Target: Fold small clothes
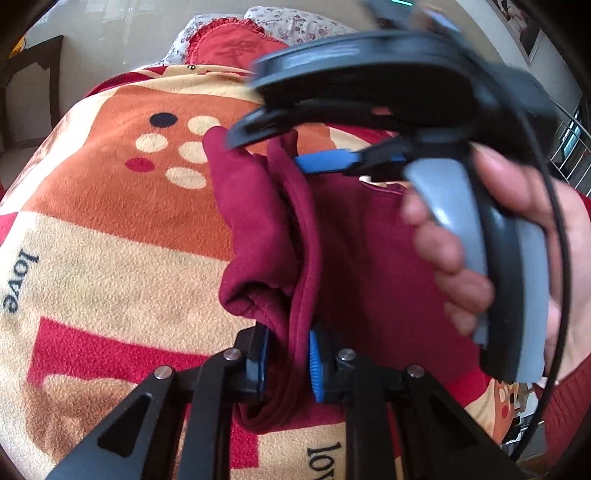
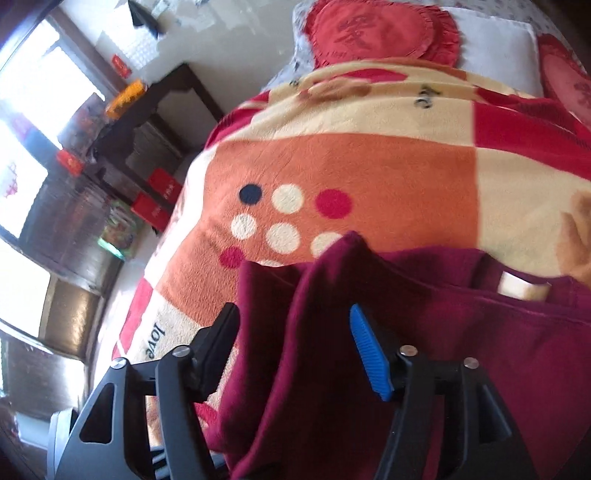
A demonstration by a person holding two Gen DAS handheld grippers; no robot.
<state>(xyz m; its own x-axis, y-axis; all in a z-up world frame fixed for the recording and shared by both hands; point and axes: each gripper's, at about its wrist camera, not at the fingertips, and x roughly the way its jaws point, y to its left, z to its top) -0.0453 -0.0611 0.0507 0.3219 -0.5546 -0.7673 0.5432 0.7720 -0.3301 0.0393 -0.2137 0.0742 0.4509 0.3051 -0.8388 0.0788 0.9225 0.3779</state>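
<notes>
In the left wrist view, a bunched edge of the maroon garment is pinched by the left gripper, likely so that it can be carried across; the right gripper, blurred, reaches its far edge.

In the right wrist view, the right gripper is spread around a raised fold of the garment. Open blanket is left beyond on the bed.

Garment on blanket, pillows behind, btwn fingers
</notes>
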